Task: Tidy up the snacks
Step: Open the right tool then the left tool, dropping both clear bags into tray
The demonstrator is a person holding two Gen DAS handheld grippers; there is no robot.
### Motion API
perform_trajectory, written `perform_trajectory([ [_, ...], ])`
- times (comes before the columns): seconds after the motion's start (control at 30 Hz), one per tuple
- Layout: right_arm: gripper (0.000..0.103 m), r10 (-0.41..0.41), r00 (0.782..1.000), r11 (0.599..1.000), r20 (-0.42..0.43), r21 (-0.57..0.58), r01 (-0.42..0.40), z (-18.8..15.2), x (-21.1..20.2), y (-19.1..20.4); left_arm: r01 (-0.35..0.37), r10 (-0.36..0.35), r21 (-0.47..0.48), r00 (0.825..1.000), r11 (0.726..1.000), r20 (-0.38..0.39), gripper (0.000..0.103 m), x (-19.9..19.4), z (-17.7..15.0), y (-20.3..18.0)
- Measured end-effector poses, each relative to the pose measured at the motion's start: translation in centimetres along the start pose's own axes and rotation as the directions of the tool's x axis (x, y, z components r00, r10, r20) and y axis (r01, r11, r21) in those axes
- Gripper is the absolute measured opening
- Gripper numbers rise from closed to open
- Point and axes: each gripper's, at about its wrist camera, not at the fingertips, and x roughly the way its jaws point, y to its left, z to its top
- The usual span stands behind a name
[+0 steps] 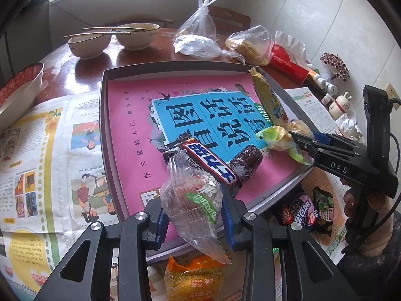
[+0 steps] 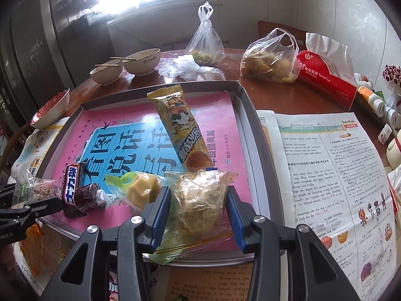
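Both grippers are loaded over the tray; left gripper clamps a clear-wrapped snack, right gripper pinches a yellow pastry pack, long axes pointing away from the fingers.

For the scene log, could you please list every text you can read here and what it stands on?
"DAS": right gripper body.
"Family": beige bowl.
"士力架": Snickers bar.
"TangRuo": red box.
"看图说话": pink book in the tray.
Newspaper print: mostly too small.
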Motion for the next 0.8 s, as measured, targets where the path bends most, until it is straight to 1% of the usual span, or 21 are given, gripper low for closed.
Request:
perform_trajectory([
  [0.27, 0.045, 0.003, 1.000, 1.000, 0.002, -0.004, -0.003, -0.3, -0.6, -0.2, 0.009, -0.009, -0.018, 1.000, 1.000, 0.011, 0.039, -0.3, -0.1, 0.3],
  [0.47, 0.051, -0.003, 1.000, 1.000, 0.013, 0.002, 0.003, -0.4, -1.0, -0.3, 0.006, -0.006, -0.012, 1.000, 1.000, 0.008, 0.042, -0.3, -0.1, 0.2],
  [0.57, 0.053, -0.008, 1.000, 1.000, 0.018, 0.002, 0.008, -0.3, -1.2, -0.4, 0.002, -0.002, -0.012, 1.000, 1.000, 0.012, 0.045, -0.4, 0.0, 0.1],
  [0.63, 0.054, -0.008, 1.000, 1.000, 0.024, -0.004, 0.008, -0.3, -1.5, -0.4, 0.003, -0.003, -0.015, 1.000, 1.000, 0.018, 0.049, -0.6, 0.0, 0.2],
  [0.8, 0.055, -0.013, 0.999, 1.000, 0.046, -0.018, 0.013, -0.3, -2.1, -0.1, -0.002, 0.003, -0.017, 0.999, 1.000, 0.038, 0.052, -1.1, 0.2, 0.3],
])
